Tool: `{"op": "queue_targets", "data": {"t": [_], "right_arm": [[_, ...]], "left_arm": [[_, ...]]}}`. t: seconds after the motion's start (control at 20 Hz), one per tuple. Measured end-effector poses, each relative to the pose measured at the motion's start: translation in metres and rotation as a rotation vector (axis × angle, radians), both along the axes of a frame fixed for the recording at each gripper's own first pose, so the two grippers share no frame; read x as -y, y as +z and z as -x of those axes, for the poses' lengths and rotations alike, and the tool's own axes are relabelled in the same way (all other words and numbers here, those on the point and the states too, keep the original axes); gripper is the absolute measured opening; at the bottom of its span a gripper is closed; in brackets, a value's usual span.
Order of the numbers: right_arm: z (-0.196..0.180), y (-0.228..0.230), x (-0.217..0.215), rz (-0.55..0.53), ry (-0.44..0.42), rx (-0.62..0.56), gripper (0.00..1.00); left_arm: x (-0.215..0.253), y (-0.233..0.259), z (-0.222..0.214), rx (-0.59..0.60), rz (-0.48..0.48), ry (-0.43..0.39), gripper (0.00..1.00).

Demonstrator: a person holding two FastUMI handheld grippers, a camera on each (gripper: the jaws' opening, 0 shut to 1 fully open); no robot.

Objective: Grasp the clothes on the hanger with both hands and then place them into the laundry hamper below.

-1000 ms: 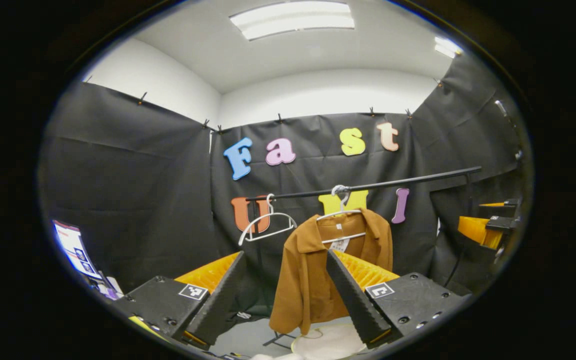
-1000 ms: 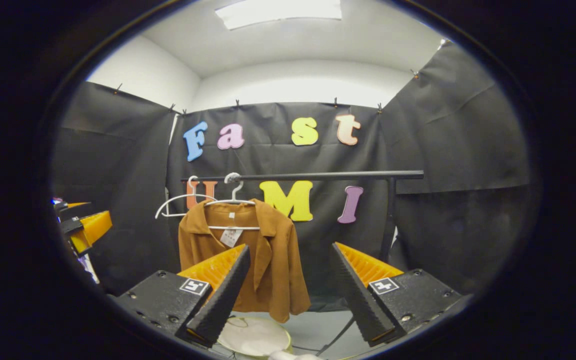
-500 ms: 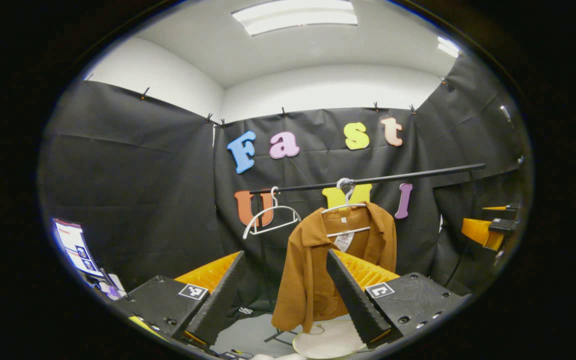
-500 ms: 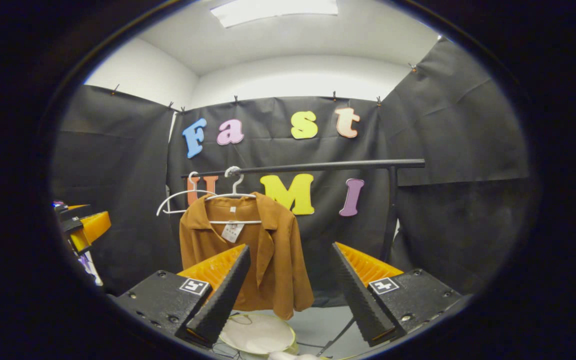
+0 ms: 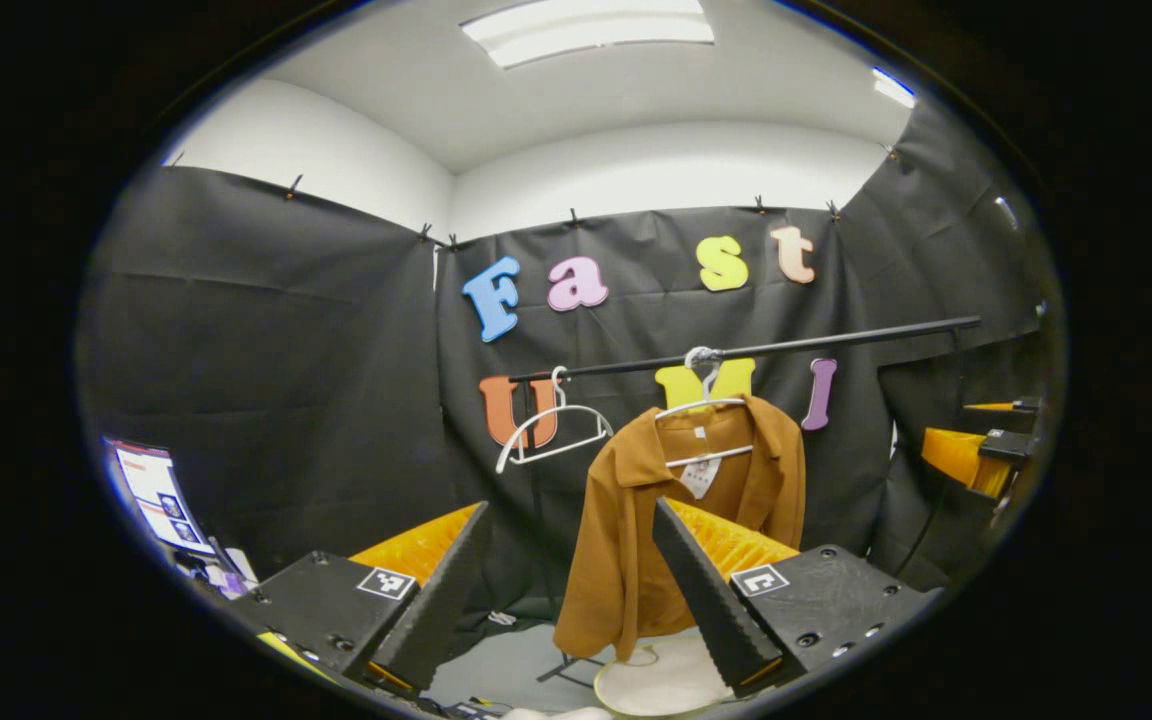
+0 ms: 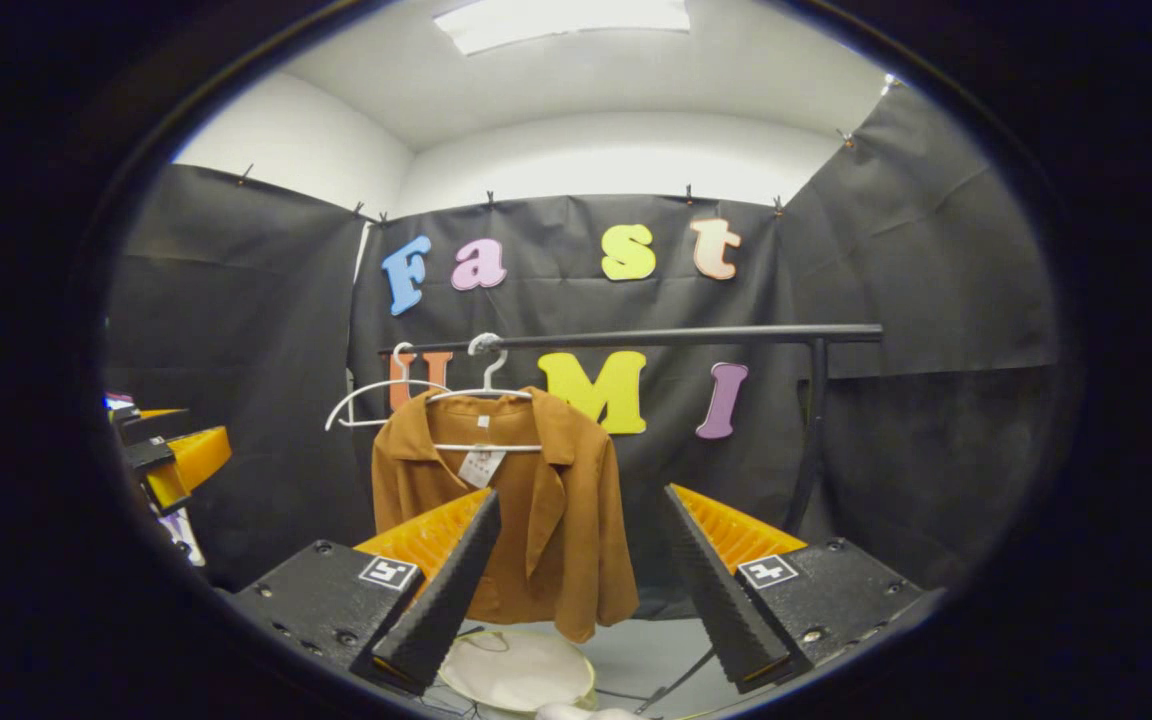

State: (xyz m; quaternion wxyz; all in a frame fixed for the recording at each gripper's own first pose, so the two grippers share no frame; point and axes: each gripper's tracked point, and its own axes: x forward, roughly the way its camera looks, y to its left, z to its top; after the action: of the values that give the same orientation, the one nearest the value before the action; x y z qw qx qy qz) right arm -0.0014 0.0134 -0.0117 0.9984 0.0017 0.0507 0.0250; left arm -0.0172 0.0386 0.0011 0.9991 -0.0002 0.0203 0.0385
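Note:
A brown jacket (image 5: 626,540) (image 6: 556,520) hangs on a white hanger (image 5: 701,405) (image 6: 481,392) from a black rail (image 5: 836,340) (image 6: 656,338). Under it stands a white round hamper (image 5: 651,680) (image 6: 521,668). My left gripper (image 5: 576,665) is open, well short of the jacket, which shows between and behind its fingers. My right gripper (image 6: 576,665) is open too, with the jacket behind its left finger. At the right edge of the left gripper view I see the right gripper (image 5: 976,455). The left gripper (image 6: 166,460) appears at the left edge of the right gripper view.
A second white hanger (image 5: 551,435) (image 6: 371,395) hangs bare on the rail, left of the jacket. The rail's black upright (image 6: 811,430) stands at the right. A lit screen (image 5: 156,495) sits low at the left. The floor (image 6: 636,660) below is grey.
Both views have shifted a little, so the jacket and rail now sit slightly farther right and the hamper shows more. Both grippers stay open.

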Motion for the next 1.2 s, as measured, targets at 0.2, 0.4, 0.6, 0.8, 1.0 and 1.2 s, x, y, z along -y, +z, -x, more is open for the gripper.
{"op": "queue_targets", "data": {"t": [0.2, 0.4, 0.6, 0.8, 1.0, 1.2], "right_arm": [[-0.008, -0.002, 0.002, -0.004, 0.008, -0.001, 1.0], [-0.028, -0.011, 0.0, 0.008, 0.024, 0.004, 1.0], [-0.074, -0.04, -0.008, 0.022, 0.073, -0.025, 1.0], [-0.131, -0.064, -0.019, 0.038, 0.14, -0.03, 1.0], [-0.195, -0.085, -0.025, 0.036, 0.172, -0.05, 1.0], [-0.25, -0.101, -0.032, 0.036, 0.195, -0.066, 1.0]], "left_arm": [[0.002, -0.002, -0.005, -0.002, -0.003, 0.005, 1.0], [0.018, -0.005, -0.024, 0.0, 0.007, -0.009, 1.0], [0.045, -0.02, -0.065, 0.022, 0.005, -0.04, 1.0], [0.082, -0.045, -0.115, 0.021, 0.022, -0.066, 1.0], [0.107, -0.066, -0.166, 0.027, 0.013, -0.083, 1.0], [0.112, -0.09, -0.214, 0.005, 0.038, -0.061, 1.0]]}}
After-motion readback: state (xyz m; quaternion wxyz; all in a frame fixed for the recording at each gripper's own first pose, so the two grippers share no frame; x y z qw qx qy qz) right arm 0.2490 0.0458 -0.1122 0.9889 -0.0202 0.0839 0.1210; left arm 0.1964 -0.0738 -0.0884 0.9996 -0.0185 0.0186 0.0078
